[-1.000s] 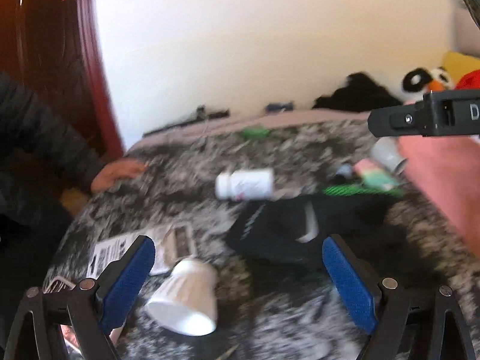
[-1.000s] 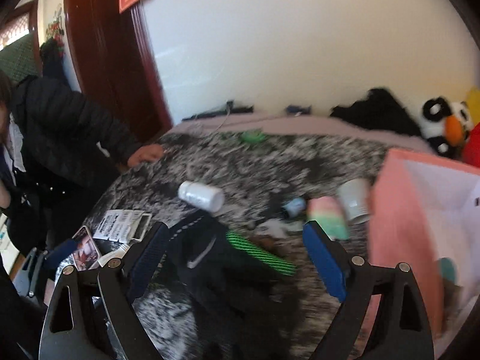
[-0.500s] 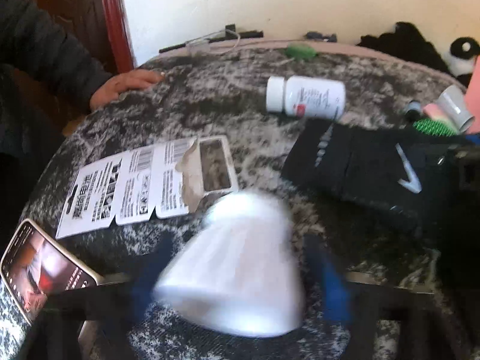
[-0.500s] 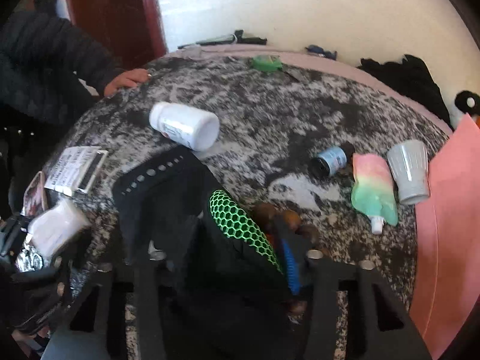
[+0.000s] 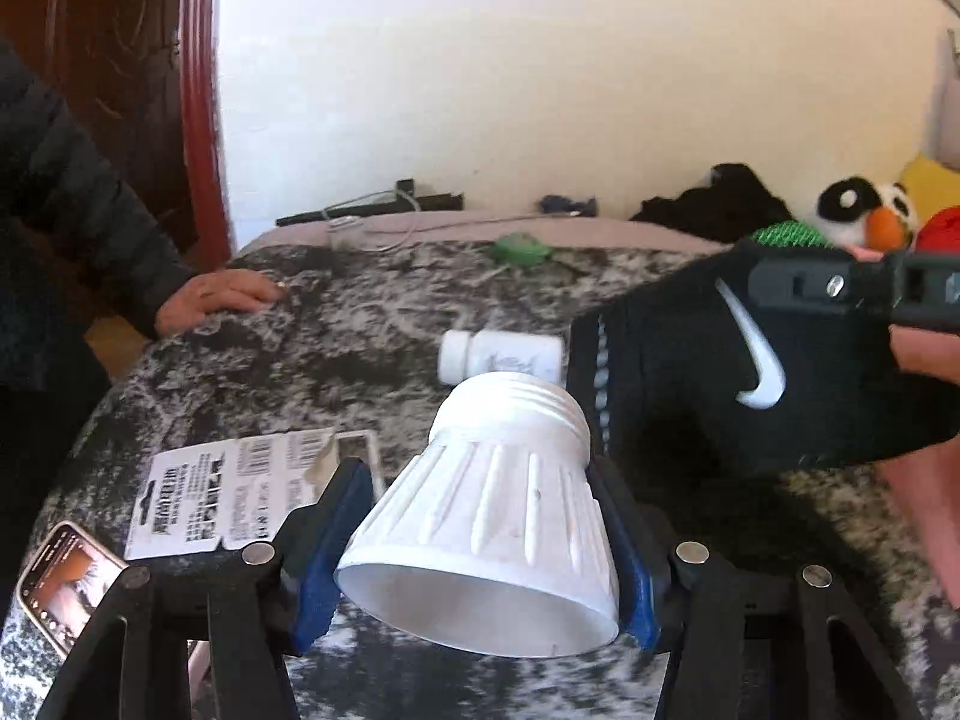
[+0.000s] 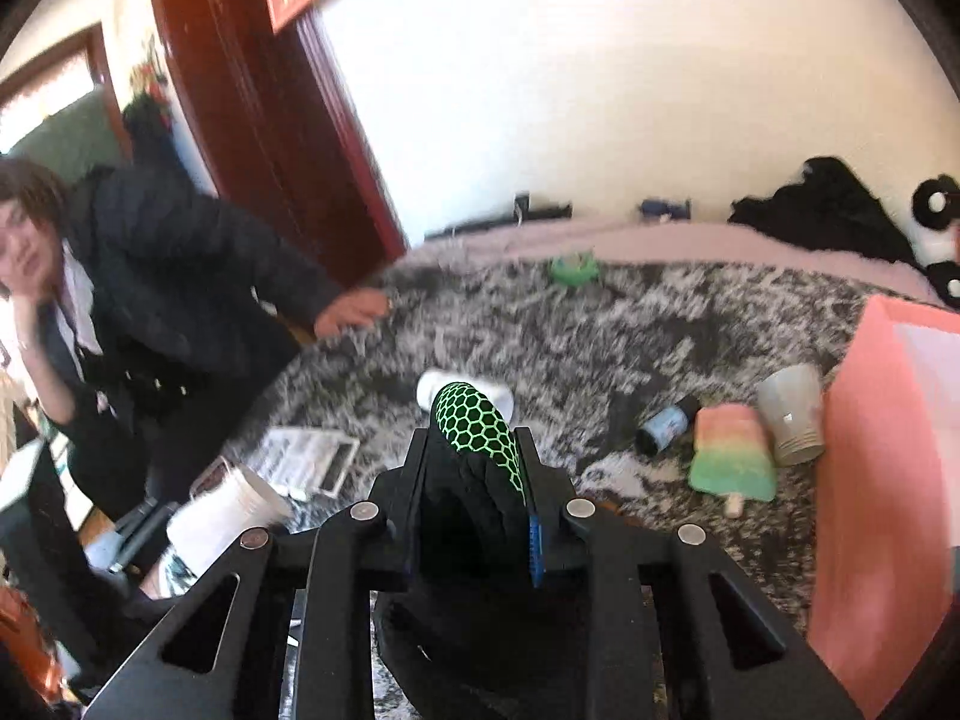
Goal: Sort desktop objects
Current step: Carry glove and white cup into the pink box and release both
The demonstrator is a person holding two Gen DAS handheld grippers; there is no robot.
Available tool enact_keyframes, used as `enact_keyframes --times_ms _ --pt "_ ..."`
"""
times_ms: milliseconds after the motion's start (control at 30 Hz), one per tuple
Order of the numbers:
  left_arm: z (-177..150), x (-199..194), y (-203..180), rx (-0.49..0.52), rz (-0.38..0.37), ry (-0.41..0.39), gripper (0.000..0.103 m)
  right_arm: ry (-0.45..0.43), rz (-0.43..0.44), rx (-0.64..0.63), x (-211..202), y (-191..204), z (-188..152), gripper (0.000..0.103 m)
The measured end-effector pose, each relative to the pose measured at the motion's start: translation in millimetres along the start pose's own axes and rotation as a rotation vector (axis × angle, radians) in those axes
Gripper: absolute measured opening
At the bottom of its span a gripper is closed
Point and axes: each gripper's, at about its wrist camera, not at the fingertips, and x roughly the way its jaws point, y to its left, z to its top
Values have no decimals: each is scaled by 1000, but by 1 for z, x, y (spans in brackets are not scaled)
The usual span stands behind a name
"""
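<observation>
White ribbed cup (image 5: pixel 486 516), earlier lying loose on the worktop (image 5: pixel 336 348), now clamped in left gripper (image 5: pixel 474 546) and raised. Black glove (image 6: pixel 474 480), previously flat, now lifted by right gripper (image 6: pixel 474 480), jaws closing on it.

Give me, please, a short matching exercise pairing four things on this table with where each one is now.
Things:
1 white cup
2 black glove
3 pill bottle
4 grey cup

Places:
A lying beside the pink bag
B in the right gripper
C in the left gripper
D lying mid-table

Pairs: 1-C, 2-B, 3-D, 4-A
</observation>
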Motion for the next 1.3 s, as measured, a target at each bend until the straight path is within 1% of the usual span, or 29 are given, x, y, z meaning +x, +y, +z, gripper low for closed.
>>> enact_keyframes --times_ms 100,200,367,467,533,567,633,733,800,833,900,1000,1100,1200,1233,1267,1300 --pt "5 -3 -16 33 -21 -12 62 -60 -31 3 -33 -4 6 27" --pt "14 -7 -46 71 -75 -36 62 -111 -91 4 -66 -13 11 27" --pt "31 -9 -111 134 -202 -51 62 -161 -279 6 -123 -43 11 27" --pt "38 -12 -166 201 -263 -59 62 -187 -387 15 -158 -63 8 27" --pt "46 -16 -202 238 -310 -67 62 -207 -473 20 -182 -77 5 27" --pt "50 -17 -224 255 -340 -74 62 -218 -528 19 -194 -84 3 27" --pt "57 -19 -255 279 -376 -81 62 -234 -628 23 -214 -100 -2 27" --pt "62 -14 -299 311 -422 -63 62 -239 -752 41 -237 -129 -11 27" --pt "62 -8 -324 332 -441 -36 62 -236 -798 60 -249 -147 -17 27" --pt "60 -4 -336 346 -439 -20 62 -232 -814 70 -254 -155 -20 27" --pt "55 3 -352 368 -432 6 62 -214 -814 94 -255 -170 -24 27" --pt "49 17 -363 376 -422 52 62 -180 -814 122 -255 -190 -31 27" --pt "43 25 -368 383 -411 86 62 -161 -809 132 -251 -201 -35 28" --pt "42 24 -366 372 -402 88 63 -165 -846 126 -250 -203 -36 37" --pt "43 25 -365 361 -394 92 67 -168 -856 123 -251 -202 -37 50" --pt "44 25 -364 351 -384 98 79 -174 -867 121 -252 -201 -36 72" --pt "43 26 -365 340 -386 103 85 -187 -884 116 -254 -199 -36 83"
